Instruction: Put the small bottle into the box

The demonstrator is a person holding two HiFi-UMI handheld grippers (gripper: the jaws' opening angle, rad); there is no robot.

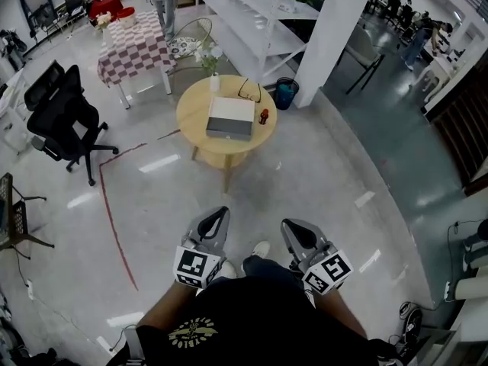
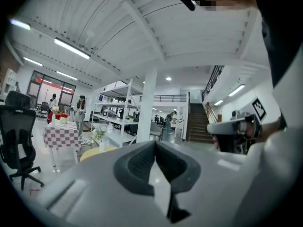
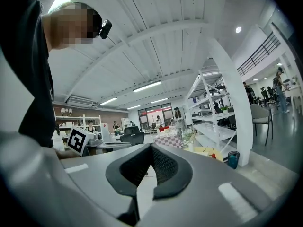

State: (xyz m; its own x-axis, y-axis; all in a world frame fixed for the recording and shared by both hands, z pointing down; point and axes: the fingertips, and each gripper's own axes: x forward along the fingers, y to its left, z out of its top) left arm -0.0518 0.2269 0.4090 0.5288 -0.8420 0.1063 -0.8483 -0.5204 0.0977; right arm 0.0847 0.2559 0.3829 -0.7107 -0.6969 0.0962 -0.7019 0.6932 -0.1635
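Now | left tongs [image 1: 221, 213], right tongs [image 1: 289, 225] pressed together | small bottle [image 1: 264, 117]: head, right gripper views

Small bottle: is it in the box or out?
Out. The small bottle stands on the round table, beside the box.

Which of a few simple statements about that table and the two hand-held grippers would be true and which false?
1. The small bottle is already inside the box. False: it stands on the round table, beside the box.
2. The left gripper and the right gripper are both shut, holding nothing. True.
3. Both grippers hover over the table. False: they are held close to the person, with open floor between them and the table.
4. Glasses lie on the table. True.
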